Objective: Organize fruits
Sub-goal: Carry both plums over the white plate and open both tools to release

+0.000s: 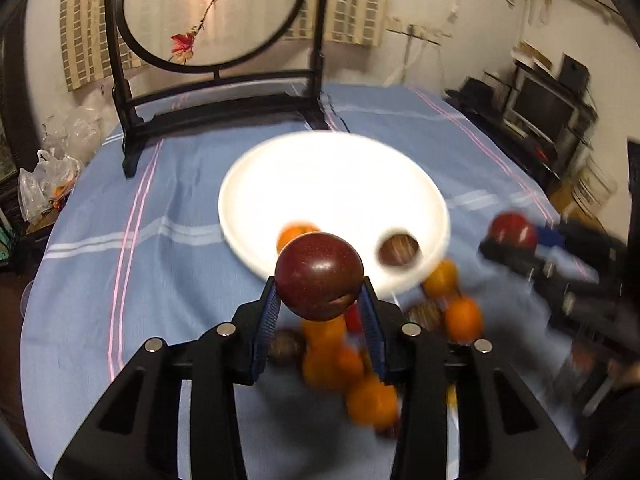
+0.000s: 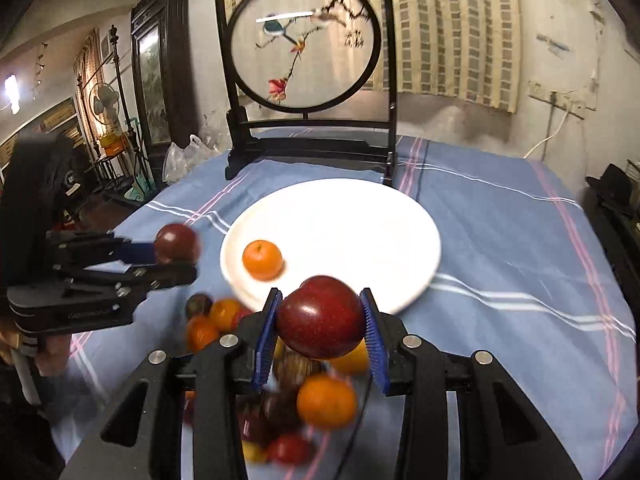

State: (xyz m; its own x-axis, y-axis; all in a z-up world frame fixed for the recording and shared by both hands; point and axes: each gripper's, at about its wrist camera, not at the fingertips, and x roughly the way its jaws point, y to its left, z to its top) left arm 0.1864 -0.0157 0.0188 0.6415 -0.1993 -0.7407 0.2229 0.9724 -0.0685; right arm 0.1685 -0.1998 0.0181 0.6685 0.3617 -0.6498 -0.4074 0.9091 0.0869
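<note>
My left gripper [image 1: 319,300] is shut on a dark red plum [image 1: 319,274], held above a pile of fruit near the plate's front edge. My right gripper [image 2: 322,322] is shut on another dark red plum [image 2: 320,316]. A white plate [image 2: 360,220] lies on the blue cloth; it also shows in the left wrist view [image 1: 320,176]. An orange [image 2: 262,259] lies on it, and in the left wrist view a brown fruit [image 1: 398,250] too. Several oranges [image 2: 326,400] and dark fruits [image 1: 286,346] lie heaped in front of the plate. Each gripper shows in the other's view, the right [image 1: 512,240], the left [image 2: 176,256].
A black stand with a round embroidered screen [image 2: 304,40] stands on the table behind the plate. The blue striped tablecloth [image 2: 500,240] covers the round table. Plastic bags [image 1: 48,176] lie off the far left edge. Shelves with a monitor [image 1: 540,108] stand at the right.
</note>
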